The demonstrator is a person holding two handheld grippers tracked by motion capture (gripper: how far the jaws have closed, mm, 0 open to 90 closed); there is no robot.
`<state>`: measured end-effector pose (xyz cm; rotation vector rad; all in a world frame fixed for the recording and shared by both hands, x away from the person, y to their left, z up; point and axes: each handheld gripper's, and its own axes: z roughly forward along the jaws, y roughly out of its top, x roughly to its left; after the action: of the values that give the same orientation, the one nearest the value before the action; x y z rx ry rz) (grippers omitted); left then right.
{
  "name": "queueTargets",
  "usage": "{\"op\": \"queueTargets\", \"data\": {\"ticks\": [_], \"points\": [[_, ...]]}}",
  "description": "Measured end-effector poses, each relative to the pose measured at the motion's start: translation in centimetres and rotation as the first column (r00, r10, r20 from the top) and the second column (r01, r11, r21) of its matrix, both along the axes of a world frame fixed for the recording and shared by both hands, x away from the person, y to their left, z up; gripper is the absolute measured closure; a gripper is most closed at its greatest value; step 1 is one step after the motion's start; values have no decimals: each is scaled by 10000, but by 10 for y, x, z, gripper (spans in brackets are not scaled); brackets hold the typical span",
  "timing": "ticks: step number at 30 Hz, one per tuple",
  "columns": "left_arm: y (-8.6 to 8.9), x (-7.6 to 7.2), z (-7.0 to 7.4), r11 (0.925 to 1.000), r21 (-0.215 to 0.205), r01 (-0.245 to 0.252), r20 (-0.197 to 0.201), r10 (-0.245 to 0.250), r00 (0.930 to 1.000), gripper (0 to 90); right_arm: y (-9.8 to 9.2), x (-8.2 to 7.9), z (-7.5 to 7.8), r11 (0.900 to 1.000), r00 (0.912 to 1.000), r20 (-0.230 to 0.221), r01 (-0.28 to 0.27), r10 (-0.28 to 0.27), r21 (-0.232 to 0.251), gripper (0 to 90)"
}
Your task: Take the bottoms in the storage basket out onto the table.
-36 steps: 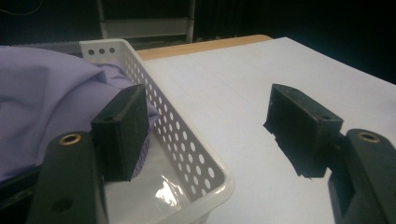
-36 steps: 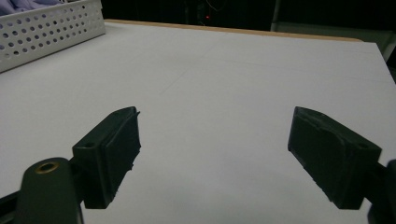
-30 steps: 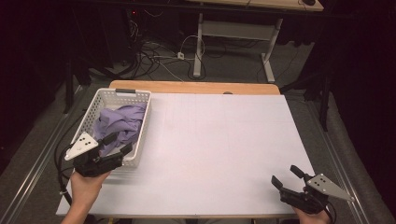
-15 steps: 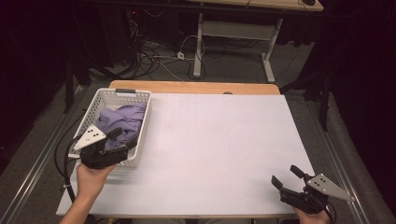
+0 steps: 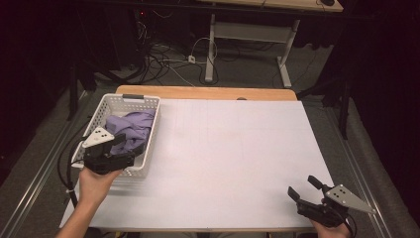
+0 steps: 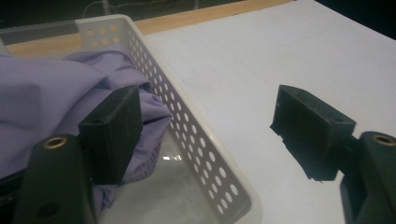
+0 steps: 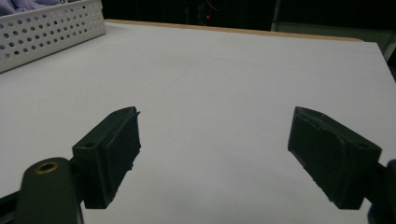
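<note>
Cloth: a crumpled lilac cloth [image 5: 130,128] lies in the basket, heaped toward its far and middle part; in the left gripper view the cloth [image 6: 51,93] fills the basket's left side, a fold touching the perforated wall.
Basket: a white perforated basket [image 5: 151,130] stands at the far left of the counter, long side running away from the person; a bare patch of its floor [image 6: 177,186] shows at the near end.
Left hand-held gripper: the left hand-held gripper [image 5: 121,148] hangs over the basket's near end, jaws wide apart and gripping nothing; in its own view one jaw is inside, just in front of the cloth, the other outside above the counter, so the jaws straddle the basket's wall.
Right hand-held gripper: the right hand-held gripper [image 5: 303,187] sits at the near right corner of the counter, well apart from the basket, jaws spread and empty.
Counter: white sheet [image 5: 237,148] over a wooden top, bare between the two hands.
</note>
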<state>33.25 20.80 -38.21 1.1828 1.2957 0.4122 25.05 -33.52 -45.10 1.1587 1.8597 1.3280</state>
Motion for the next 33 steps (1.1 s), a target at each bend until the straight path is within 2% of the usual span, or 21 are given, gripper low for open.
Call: {"op": "queueTargets", "data": {"ticks": [4, 9, 15, 20, 24, 28, 33], "points": [[4, 4, 1, 9999, 43, -131, -203, 132, 9997, 222, 0, 0, 0, 10000, 10000, -23, -9, 9, 34, 175], [10, 9, -2, 9987, 373, -358, -519, 377, 9979, 186, 0, 1, 0, 10000, 10000, -14, -21, 21, 8, 175], [22, 18, -4, 9955, 581, -753, -916, 805, 9925, 151, -1, 1, 0, 10000, 10000, -59, 21, -20, 72, 175], [29, 30, -7, 9888, 873, -1211, -1204, 1311, 9840, 148, 0, 0, 0, 10000, 10000, -63, -1, 1, 3, 175], [36, 38, -7, 9867, 770, -1434, -1442, 1533, 9776, 147, 0, 1, 0, 10000, 10000, -75, 11, -11, 32, 174], [38, 50, -8, 9833, 1111, -1445, -1804, 1629, 9700, 138, -1, 1, 0, 9999, 9999, -104, 23, -21, 169, 173], [36, 70, -15, 9804, 1388, -1395, -2318, 1692, 9579, 125, 0, 1, 0, 10000, 10000, -78, -14, 15, 69, 173]]}}
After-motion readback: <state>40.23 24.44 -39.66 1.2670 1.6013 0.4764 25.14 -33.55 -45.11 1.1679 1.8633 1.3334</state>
